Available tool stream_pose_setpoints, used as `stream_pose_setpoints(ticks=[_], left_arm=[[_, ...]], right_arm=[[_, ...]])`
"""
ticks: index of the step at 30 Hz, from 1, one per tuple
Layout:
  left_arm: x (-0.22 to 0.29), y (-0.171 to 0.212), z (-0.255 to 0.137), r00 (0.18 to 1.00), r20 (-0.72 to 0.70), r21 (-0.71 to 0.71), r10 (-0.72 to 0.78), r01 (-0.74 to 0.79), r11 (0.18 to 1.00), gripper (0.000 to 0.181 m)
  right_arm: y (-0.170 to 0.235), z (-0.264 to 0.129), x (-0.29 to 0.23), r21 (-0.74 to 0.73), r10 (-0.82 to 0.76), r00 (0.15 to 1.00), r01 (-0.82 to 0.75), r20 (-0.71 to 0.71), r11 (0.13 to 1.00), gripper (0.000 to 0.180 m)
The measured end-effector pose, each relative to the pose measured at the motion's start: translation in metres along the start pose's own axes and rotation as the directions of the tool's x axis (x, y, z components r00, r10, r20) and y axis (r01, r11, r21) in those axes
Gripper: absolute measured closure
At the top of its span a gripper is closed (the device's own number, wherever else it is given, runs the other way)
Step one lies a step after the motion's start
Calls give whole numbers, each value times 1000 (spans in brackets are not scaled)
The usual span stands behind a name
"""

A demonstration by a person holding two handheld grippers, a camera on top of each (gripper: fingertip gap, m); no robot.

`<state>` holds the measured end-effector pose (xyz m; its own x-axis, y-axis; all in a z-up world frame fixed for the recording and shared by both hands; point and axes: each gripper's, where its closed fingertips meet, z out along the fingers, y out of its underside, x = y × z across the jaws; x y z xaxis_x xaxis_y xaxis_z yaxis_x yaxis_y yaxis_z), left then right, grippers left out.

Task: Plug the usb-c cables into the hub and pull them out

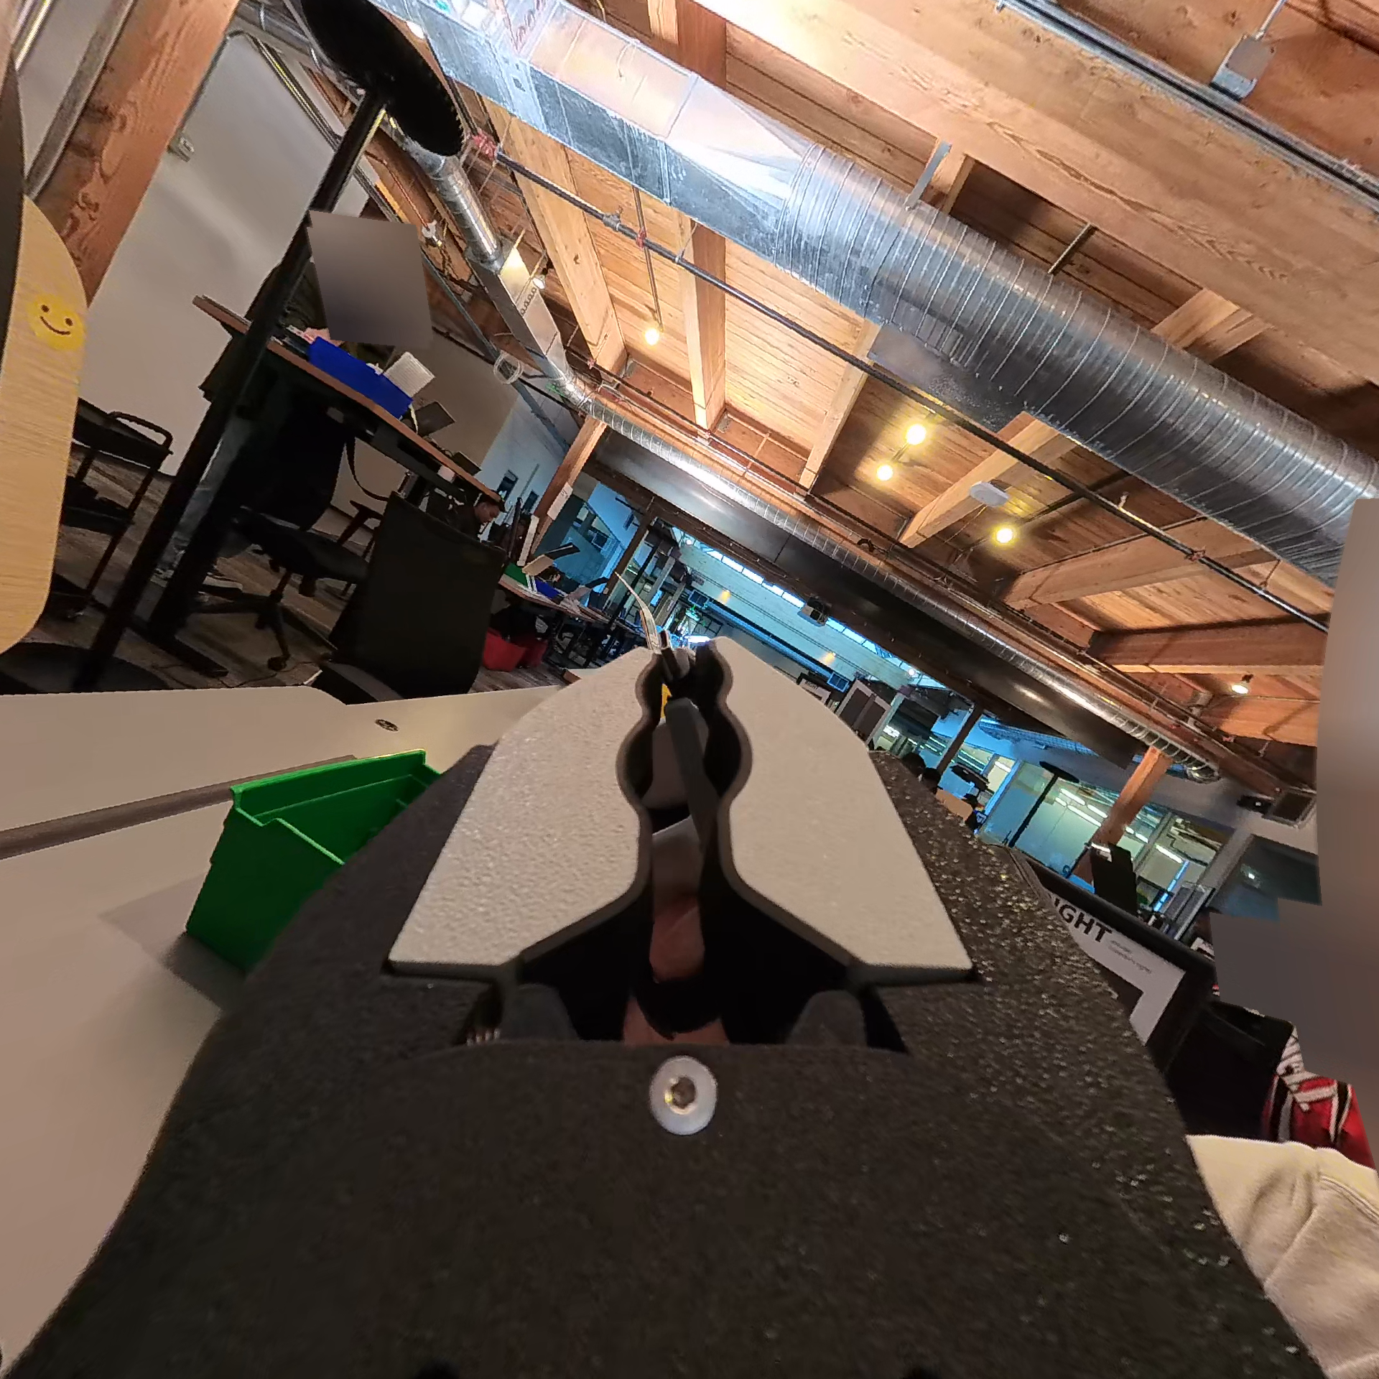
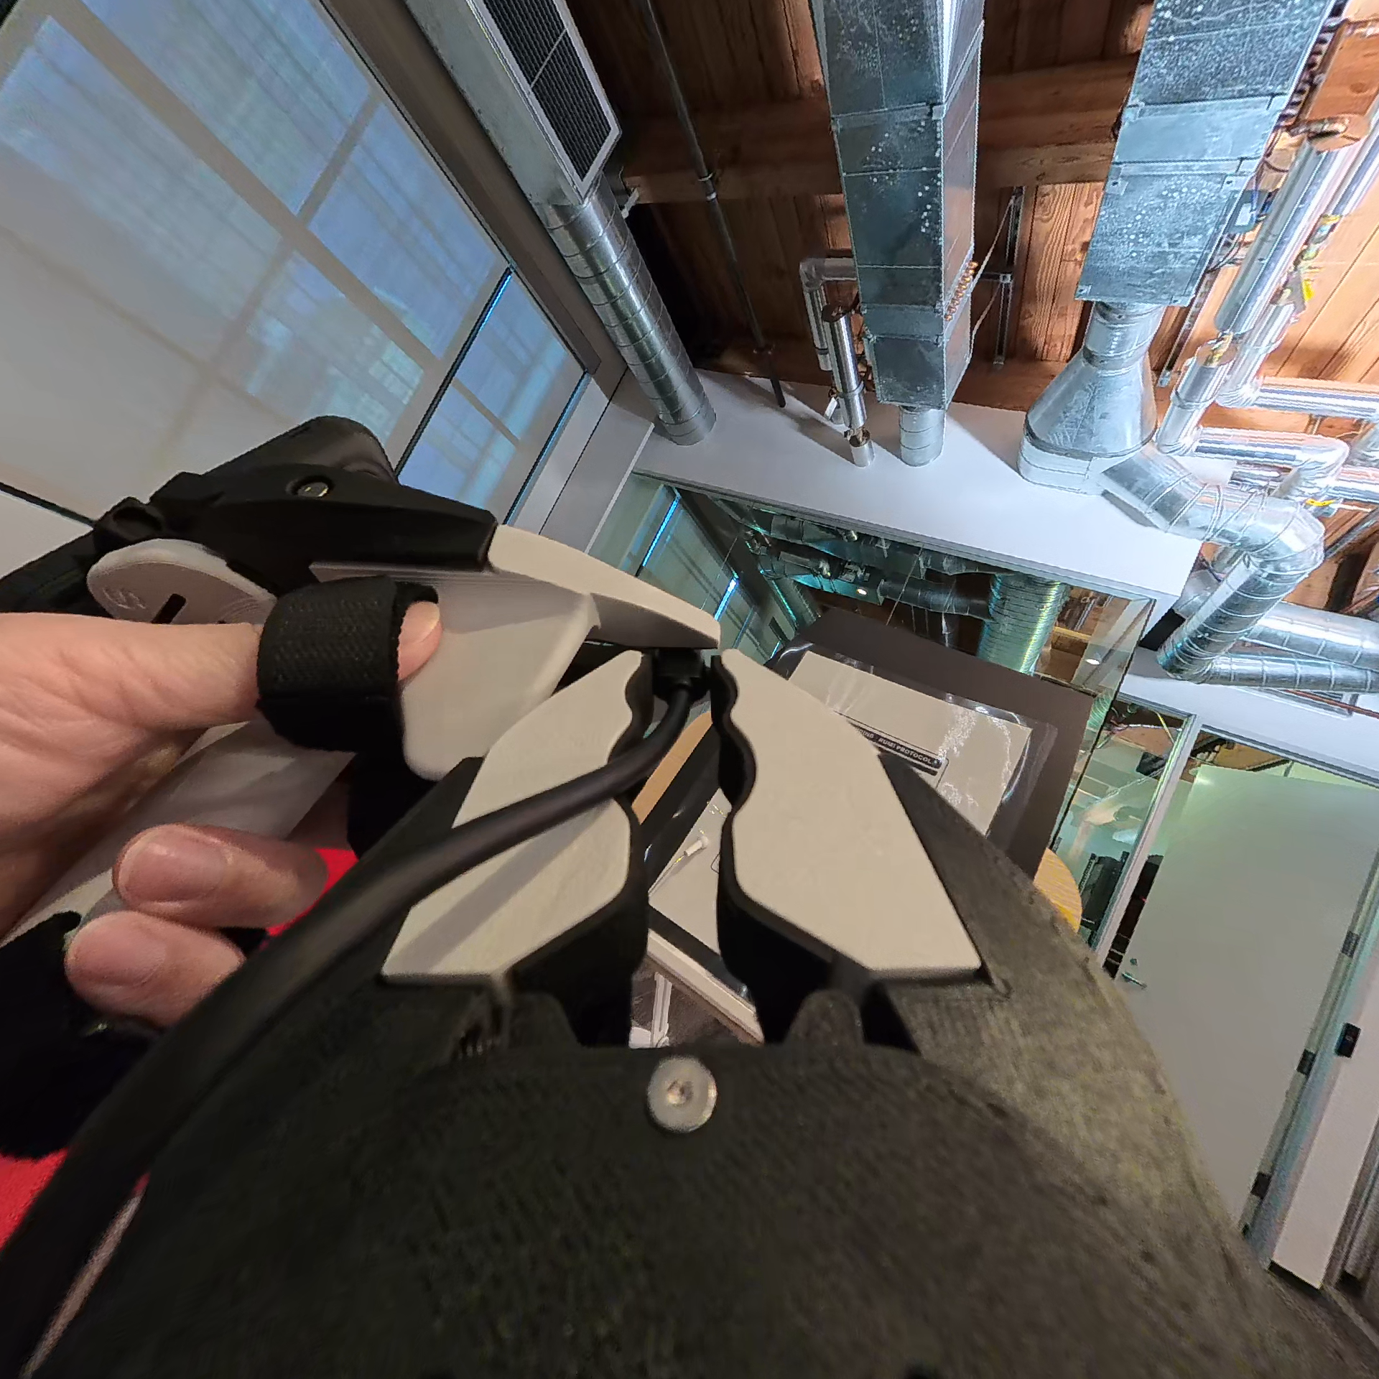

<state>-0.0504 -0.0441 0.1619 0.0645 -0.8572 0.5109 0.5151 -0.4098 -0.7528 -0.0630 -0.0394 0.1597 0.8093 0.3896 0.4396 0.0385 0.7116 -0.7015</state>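
Both grippers are lifted off the table and point up toward the ceiling. My left gripper (image 1: 683,658) is shut on a thin dark slab (image 1: 690,754), seen edge-on, which looks like the hub. A small plug and a thin pale cable (image 1: 640,604) stick out past its tips. My right gripper (image 2: 683,660) is shut on the plug of a black usb-c cable (image 2: 522,813), which trails down to the left over its left finger. In the right wrist view the left gripper's fingers (image 2: 597,589) meet the right gripper's tips. The join itself is hidden.
A green bin (image 1: 298,836) stands on the grey table (image 1: 112,933) to the left of my left gripper. A person's hand (image 2: 112,709) holds the left gripper. Desks, chairs and a black pole stand behind, with ducts overhead. My two grippers' fingertips are within a few centimetres of each other.
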Motion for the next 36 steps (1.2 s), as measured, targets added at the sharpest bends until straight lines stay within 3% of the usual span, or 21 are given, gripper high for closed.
stream_pose_setpoints(ticks=[30,31,34,36], left_arm=[[2,-7,-2,1000,-10,18,4,-4,1000,172],[2,-8,-2,1000,-17,12,3,-3,1000,171],[-7,-15,-7,997,47,-61,53,-50,997,141],[-12,-11,-15,986,98,-211,137,-115,971,140]], right_arm=[[-3,-1,-3,-2,-41,999,41,0,999,167],[-3,-1,-2,-2,-38,999,38,14,999,167],[-15,-2,18,-1,-88,996,88,29,996,167],[-24,-5,38,-44,-83,992,87,90,995,167]])
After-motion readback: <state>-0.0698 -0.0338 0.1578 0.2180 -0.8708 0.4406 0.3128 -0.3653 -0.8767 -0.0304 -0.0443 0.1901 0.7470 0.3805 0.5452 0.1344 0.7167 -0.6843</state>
